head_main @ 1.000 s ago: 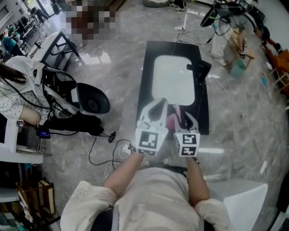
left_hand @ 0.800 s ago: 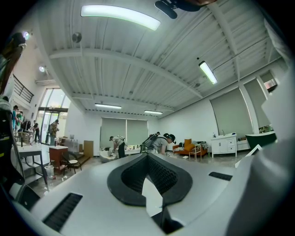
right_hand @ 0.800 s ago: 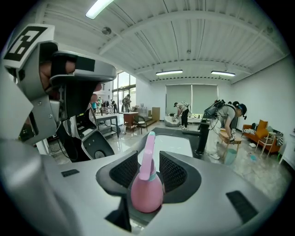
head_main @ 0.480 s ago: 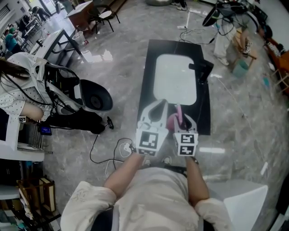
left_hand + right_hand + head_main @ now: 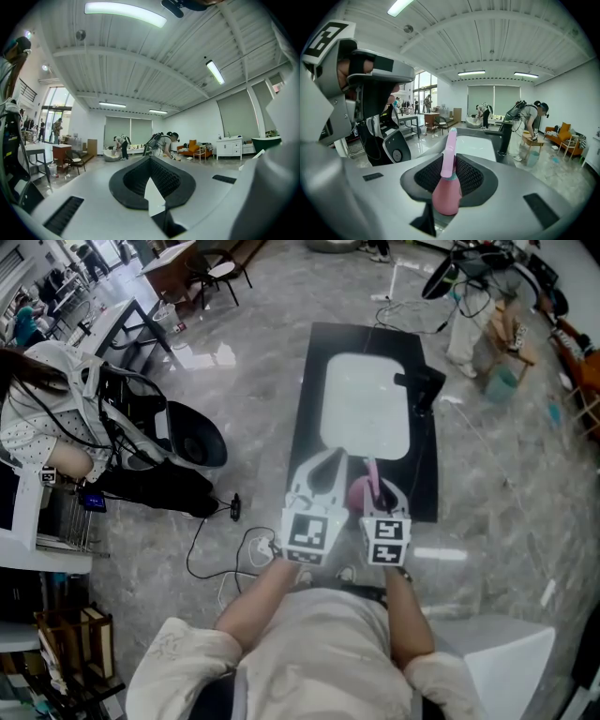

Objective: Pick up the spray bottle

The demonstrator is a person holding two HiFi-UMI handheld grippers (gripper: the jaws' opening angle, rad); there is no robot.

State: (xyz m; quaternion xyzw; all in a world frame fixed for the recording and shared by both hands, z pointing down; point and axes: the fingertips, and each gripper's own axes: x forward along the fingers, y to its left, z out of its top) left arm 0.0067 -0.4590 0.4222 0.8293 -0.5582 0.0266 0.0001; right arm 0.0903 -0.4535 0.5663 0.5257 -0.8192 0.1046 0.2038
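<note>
A pink spray bottle (image 5: 360, 490) with a long pink nozzle stands between the fingers of my right gripper (image 5: 375, 486), over the near end of a black counter (image 5: 309, 381). In the right gripper view the bottle (image 5: 447, 188) fills the gap of the right gripper (image 5: 450, 164). Its jaws have just been closing, and the black pads now press on the bottle's neck from both sides. My left gripper (image 5: 330, 454) hangs just to the left, and its tips meet with nothing between them. The left gripper (image 5: 150, 161) looks level across the room.
A white basin (image 5: 366, 404) is set into the counter, with a black faucet (image 5: 420, 390) at its right edge. A seated person (image 5: 37, 418), a black round device (image 5: 192, 442) and floor cables (image 5: 225, 540) are at the left. A white chair (image 5: 497, 662) stands at the lower right.
Both grippers and the bottle keep their places. Only the head view has shifted slightly.
</note>
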